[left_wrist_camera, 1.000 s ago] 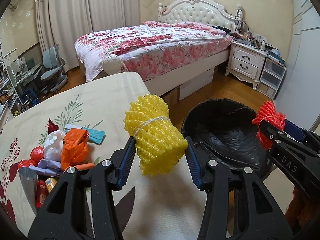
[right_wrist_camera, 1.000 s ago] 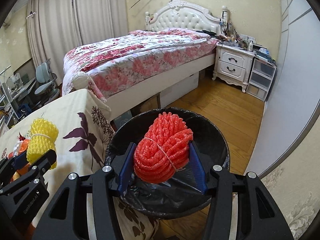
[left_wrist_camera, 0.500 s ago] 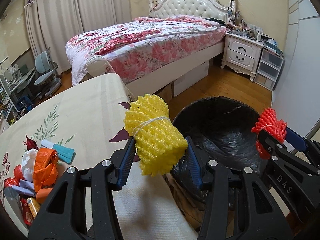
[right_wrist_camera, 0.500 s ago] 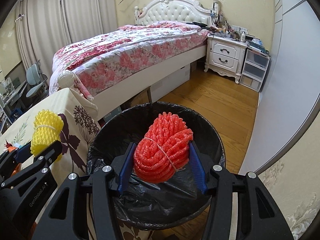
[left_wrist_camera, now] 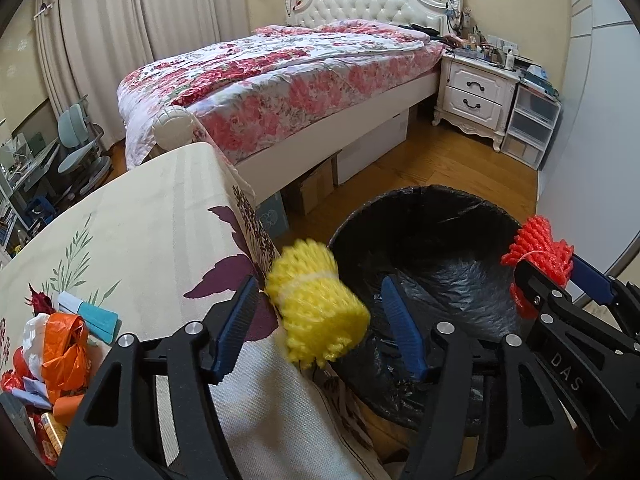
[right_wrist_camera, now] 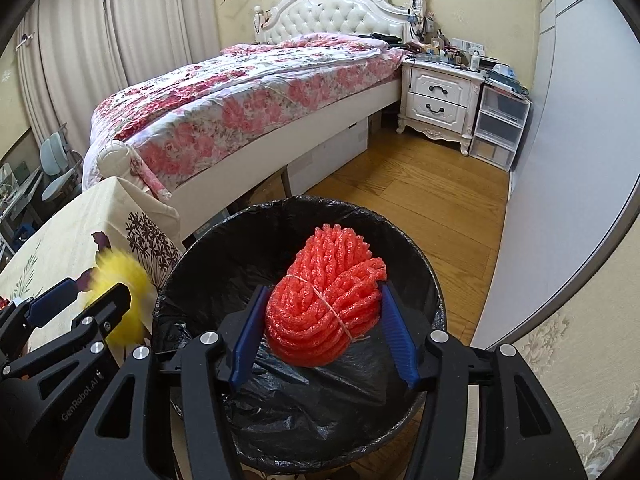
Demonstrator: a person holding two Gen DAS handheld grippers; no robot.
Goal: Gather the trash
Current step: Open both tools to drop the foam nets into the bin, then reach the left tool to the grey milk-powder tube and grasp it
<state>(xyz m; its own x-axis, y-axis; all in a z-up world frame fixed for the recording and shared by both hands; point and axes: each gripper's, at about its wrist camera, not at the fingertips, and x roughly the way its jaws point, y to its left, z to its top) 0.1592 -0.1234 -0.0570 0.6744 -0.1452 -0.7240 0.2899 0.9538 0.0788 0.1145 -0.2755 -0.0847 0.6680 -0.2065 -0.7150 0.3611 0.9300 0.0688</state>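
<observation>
A yellow foam net (left_wrist_camera: 316,304), blurred and loose, hangs between the widening jaws of my left gripper (left_wrist_camera: 320,280), clear of both pads. It is at the table's corner, by the left rim of the black-lined trash bin (left_wrist_camera: 420,192). From the right wrist the yellow foam net (right_wrist_camera: 120,280) shows just left of the trash bin (right_wrist_camera: 320,200). My right gripper (right_wrist_camera: 324,288) is over the bin's mouth with a red foam net (right_wrist_camera: 324,300) between its pads. Its jaws are opening, but the net sits sharp and still touches them.
A table with a floral cloth (left_wrist_camera: 140,240) lies to the left, with a pile of wrappers and bags (left_wrist_camera: 60,344) at its near left. Beyond the bin are a wooden floor (right_wrist_camera: 420,184), a bed (left_wrist_camera: 280,80) and a white nightstand (left_wrist_camera: 476,96).
The left jaws have spread and the yellow net has come loose and sunk between them. Both grippers have shifted towards the bin. The right jaws have widened slightly around the red net.
</observation>
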